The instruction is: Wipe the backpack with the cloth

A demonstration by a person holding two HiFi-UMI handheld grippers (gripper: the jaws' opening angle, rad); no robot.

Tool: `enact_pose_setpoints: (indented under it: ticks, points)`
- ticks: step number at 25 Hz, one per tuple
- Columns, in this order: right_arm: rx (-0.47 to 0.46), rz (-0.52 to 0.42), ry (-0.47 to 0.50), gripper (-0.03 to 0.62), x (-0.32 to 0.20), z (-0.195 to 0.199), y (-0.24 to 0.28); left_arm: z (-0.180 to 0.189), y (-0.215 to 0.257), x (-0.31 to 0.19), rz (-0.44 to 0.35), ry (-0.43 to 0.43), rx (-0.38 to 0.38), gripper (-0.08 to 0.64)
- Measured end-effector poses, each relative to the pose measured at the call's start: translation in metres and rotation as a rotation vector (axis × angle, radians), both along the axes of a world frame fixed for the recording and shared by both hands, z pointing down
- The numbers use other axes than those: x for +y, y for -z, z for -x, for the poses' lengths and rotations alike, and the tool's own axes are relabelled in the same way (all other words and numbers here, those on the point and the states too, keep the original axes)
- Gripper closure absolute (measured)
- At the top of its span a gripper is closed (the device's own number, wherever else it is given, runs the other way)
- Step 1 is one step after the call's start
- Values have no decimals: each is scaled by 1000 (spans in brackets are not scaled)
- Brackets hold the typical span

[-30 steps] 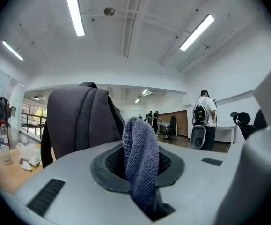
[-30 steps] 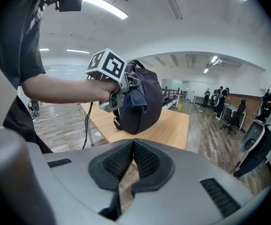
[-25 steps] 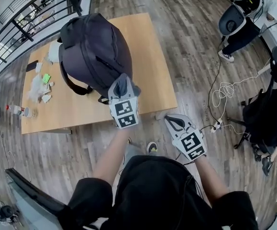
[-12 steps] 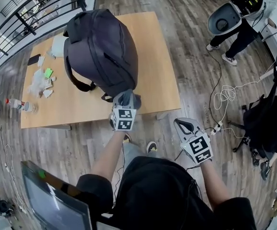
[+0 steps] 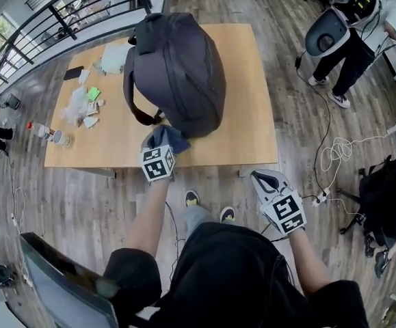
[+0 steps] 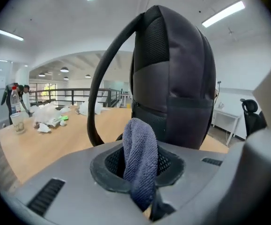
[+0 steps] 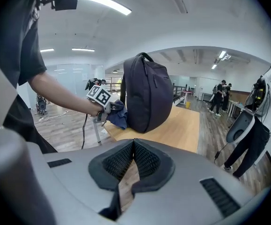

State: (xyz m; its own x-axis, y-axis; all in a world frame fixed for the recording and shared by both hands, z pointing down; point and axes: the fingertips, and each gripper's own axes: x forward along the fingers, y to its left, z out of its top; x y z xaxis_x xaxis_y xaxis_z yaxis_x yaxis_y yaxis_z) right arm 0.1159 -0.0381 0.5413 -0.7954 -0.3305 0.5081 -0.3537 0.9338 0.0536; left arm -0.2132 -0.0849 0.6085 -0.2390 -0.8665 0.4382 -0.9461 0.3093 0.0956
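Note:
A dark grey backpack stands upright on the wooden table; it fills the left gripper view and shows in the right gripper view. My left gripper is shut on a blue-grey cloth, held at the backpack's lower near corner by the table's front edge. The cloth sticks up between the jaws, and shows in the right gripper view. My right gripper hangs off the table's near right corner, over the floor, shut and empty.
Crumpled papers, a green item and a phone lie on the table's left part, with a bottle and cup at its left edge. A person with a white device stands at the upper right. Cables lie on the floor.
My left gripper with the cloth has moved down and left along the backpack's near face to its lower corner. The right gripper has barely shifted.

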Motion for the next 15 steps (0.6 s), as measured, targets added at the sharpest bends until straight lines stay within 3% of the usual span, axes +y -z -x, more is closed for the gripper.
enact_pose_setpoints:
  ticks: [4,7,13,15]
  points:
    - [-24,-8,20,583,1,16,8,-13,32,-14,-112,103,89,487]
    - [-44,-8,-6,583,-2,14,10,-48,46,-7,-157,148,96,489]
    - [-60,12,-56,583,-8,-11,8,-137,100,-36,-258,-112,-102,489]
    - [-65,23,-69,583,-10,-16,6,-150,119,-45,-269,-165,-157,489]
